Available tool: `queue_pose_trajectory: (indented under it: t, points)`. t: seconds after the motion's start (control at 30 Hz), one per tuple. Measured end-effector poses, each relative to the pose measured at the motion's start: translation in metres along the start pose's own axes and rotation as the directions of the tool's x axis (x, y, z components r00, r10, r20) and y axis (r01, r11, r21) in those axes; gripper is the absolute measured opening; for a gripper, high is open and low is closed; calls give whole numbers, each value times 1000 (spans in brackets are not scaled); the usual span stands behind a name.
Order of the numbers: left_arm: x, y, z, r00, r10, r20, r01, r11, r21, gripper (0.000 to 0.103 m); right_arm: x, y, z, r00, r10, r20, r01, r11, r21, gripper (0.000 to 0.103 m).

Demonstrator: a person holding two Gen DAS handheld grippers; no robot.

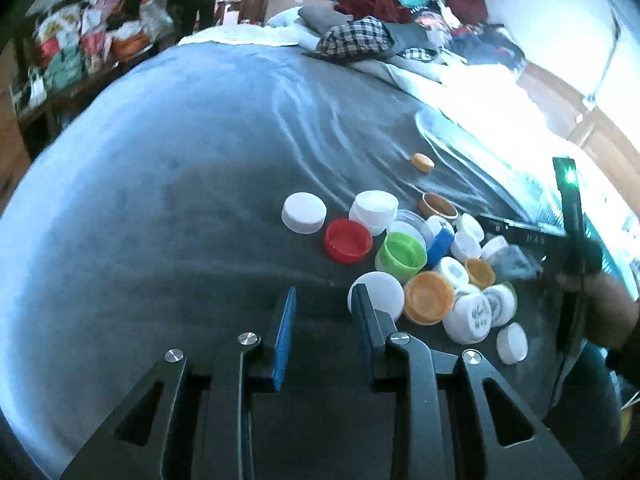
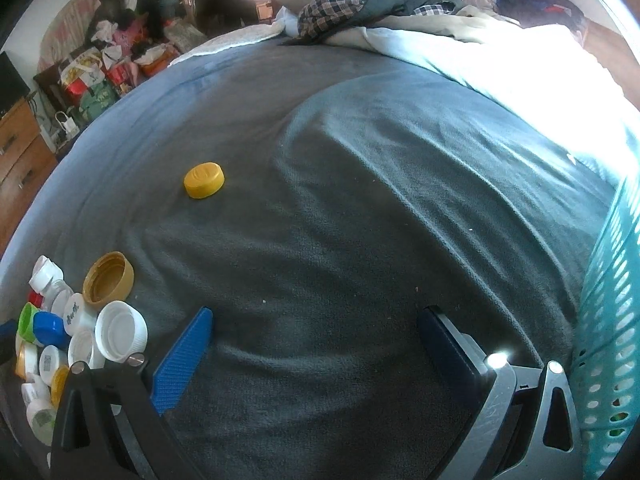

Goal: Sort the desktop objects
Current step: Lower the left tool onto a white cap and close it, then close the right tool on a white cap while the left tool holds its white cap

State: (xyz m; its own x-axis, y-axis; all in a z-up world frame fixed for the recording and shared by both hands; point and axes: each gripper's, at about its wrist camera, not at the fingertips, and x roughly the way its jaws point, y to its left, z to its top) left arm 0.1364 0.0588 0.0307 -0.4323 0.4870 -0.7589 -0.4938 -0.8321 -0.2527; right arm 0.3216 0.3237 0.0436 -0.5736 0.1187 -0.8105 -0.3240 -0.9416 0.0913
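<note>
Your left gripper (image 1: 324, 300) is sitting clenched with nothing between its blue pads, hovering over the grey fleece blanket (image 1: 168, 208) just beside the heap of plastic bottle caps (image 1: 432, 264). Your right gripper (image 2: 316, 340) is resting released and empty above bare blanket, with the caps at its left, a lone yellow round cap (image 2: 204, 180) lying ahead, and a turquoise slotted plastic basket (image 2: 612, 320) standing at its right.

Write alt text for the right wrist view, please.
The open right gripper hovers over a grey blanket, holding nothing. A yellow cap lies alone ahead; a pile of bottle caps sits at left, a turquoise basket at right.
</note>
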Motion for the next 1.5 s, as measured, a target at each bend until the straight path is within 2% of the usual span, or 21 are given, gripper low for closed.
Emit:
queue_pose_trajectory:
  t: [0.07, 0.13, 0.23, 0.3, 0.43, 0.53, 0.7, 0.83, 0.93, 1.03, 1.13, 1.2, 1.23, 1.33, 1.43, 1.5]
  points:
    - [-11, 3, 0, 999, -28, 28, 28, 999, -17, 28, 0, -2, 1, 1000, 9, 3, -9, 1000, 6, 103]
    - [-15, -4, -2, 999, -34, 31, 33, 999, 16, 36, 0, -2, 1, 1000, 6, 3, -6, 1000, 4, 103]
    - [-8, -18, -7, 1000, -20, -3, 20, 994, 107, 36, 0, -1, 0, 1000, 3, 8, -3, 1000, 2, 103]
    - [-1, -23, -11, 1000, 22, -21, -19, 988, 156, 36, 0, -2, 0, 1000, 7, 10, -7, 1000, 4, 103]
    - [9, -29, -12, 999, 31, -19, -27, 981, 194, 36, 0, -2, 1, 1000, 7, 10, -7, 1000, 4, 103]
    - [16, -31, -5, 1000, 24, 1, -24, 979, 203, 36, 0, -2, 1, 1000, 2, 9, -2, 1000, 0, 103]
    - [24, -30, -4, 999, 30, 15, -33, 978, 205, 43, 0, -2, 2, 1000, -3, 6, 3, 1000, -3, 103]
    - [25, -33, -1, 999, 30, 31, -36, 973, 226, 56, 0, -2, 2, 1000, -4, 5, 4, 1000, -4, 103]
    - [32, -30, 2, 999, 25, 24, -29, 973, 228, 54, 0, -2, 2, 1000, -4, 5, 5, 1000, -4, 103]
    - [30, -25, 3, 999, 35, 27, -40, 976, 214, 27, 0, -2, 2, 1000, -5, 5, 5, 1000, -4, 103]
    - [26, -18, 6, 1000, 15, 13, -17, 986, 166, 27, -2, -3, 3, 1000, 9, -3, -8, 1000, 5, 103]
    - [22, -19, 6, 999, 30, 24, -34, 985, 170, 27, -11, -5, 5, 1000, 14, -12, -14, 1000, 22, 99]
    - [20, -19, 6, 999, 36, 32, -41, 985, 167, 27, -18, -7, 5, 1000, 16, -5, -16, 999, 33, 94]
    - [13, -15, 4, 998, 41, 49, -47, 991, 126, 27, -62, -8, 4, 995, 70, 78, -74, 996, 53, 90]
    - [1, -13, -1, 994, 67, 84, -74, 994, 80, 27, -106, 12, -9, 985, 116, 124, -116, 993, -7, 92]
    - [-10, -15, -5, 990, 92, 108, -97, 994, 43, 27, -129, 31, -22, 977, 176, 120, -169, 983, -68, 94]
